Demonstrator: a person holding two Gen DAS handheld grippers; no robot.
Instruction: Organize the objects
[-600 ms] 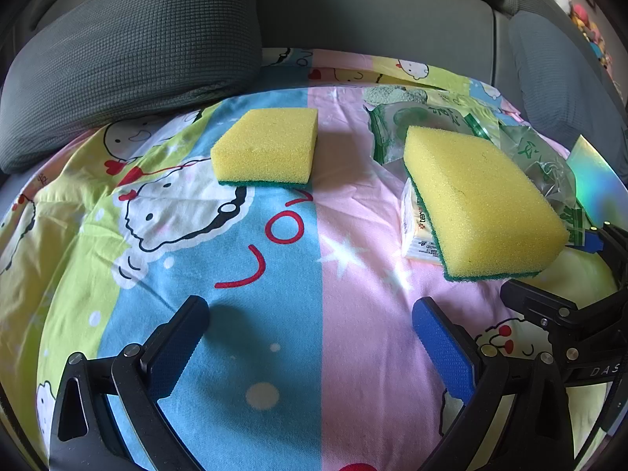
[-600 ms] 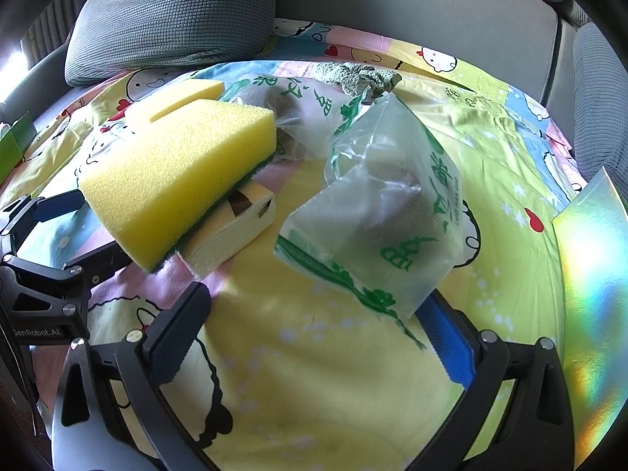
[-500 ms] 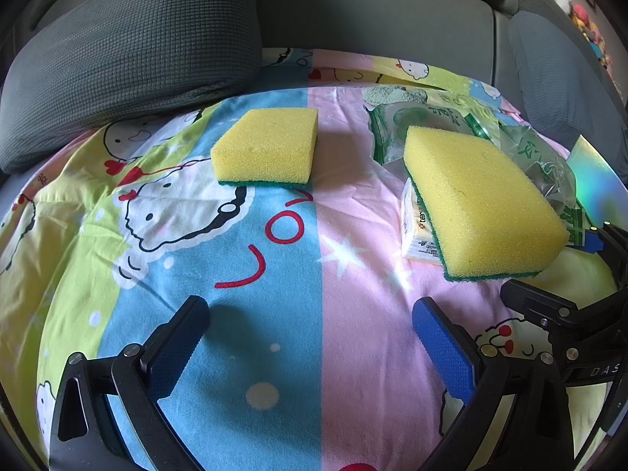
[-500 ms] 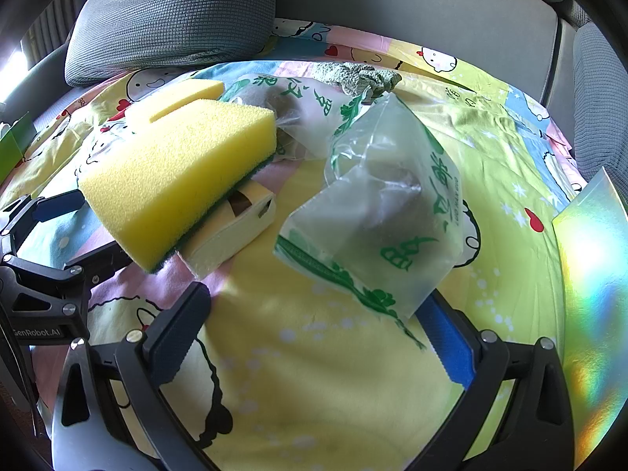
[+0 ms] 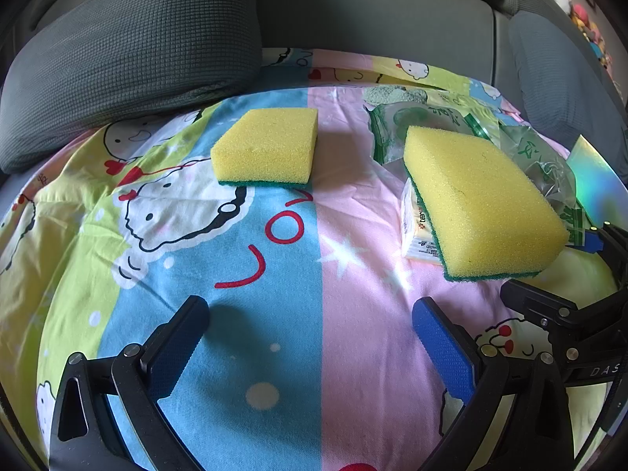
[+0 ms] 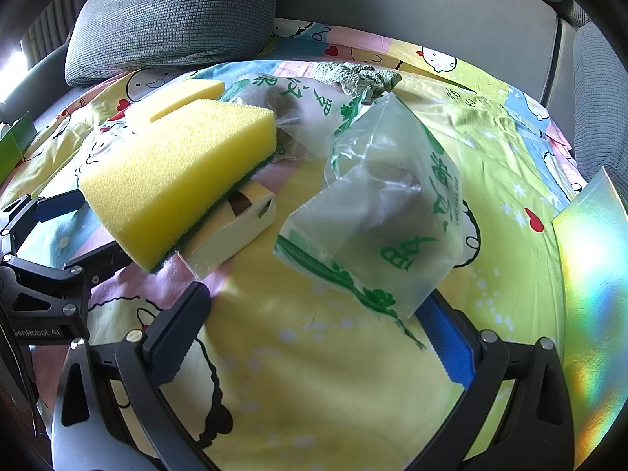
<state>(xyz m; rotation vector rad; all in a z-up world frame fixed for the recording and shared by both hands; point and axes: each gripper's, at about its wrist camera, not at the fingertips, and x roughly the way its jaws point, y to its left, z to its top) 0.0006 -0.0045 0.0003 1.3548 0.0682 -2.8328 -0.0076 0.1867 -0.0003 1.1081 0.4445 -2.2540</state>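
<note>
We hold the left gripper and the right gripper spread wide over the sheet, pinching nothing. Beyond, one sponge leans on a small box beside plastic bags; another sponge lies flat nearer the sheet's far edge.

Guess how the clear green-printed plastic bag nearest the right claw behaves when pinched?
The plastic bag is crumpled thin film, so it will probably flop and deform rather than hold shape. It looks nearly empty, so likely very light. Its glossy surface may slip between the pads of the open right claw.
</note>
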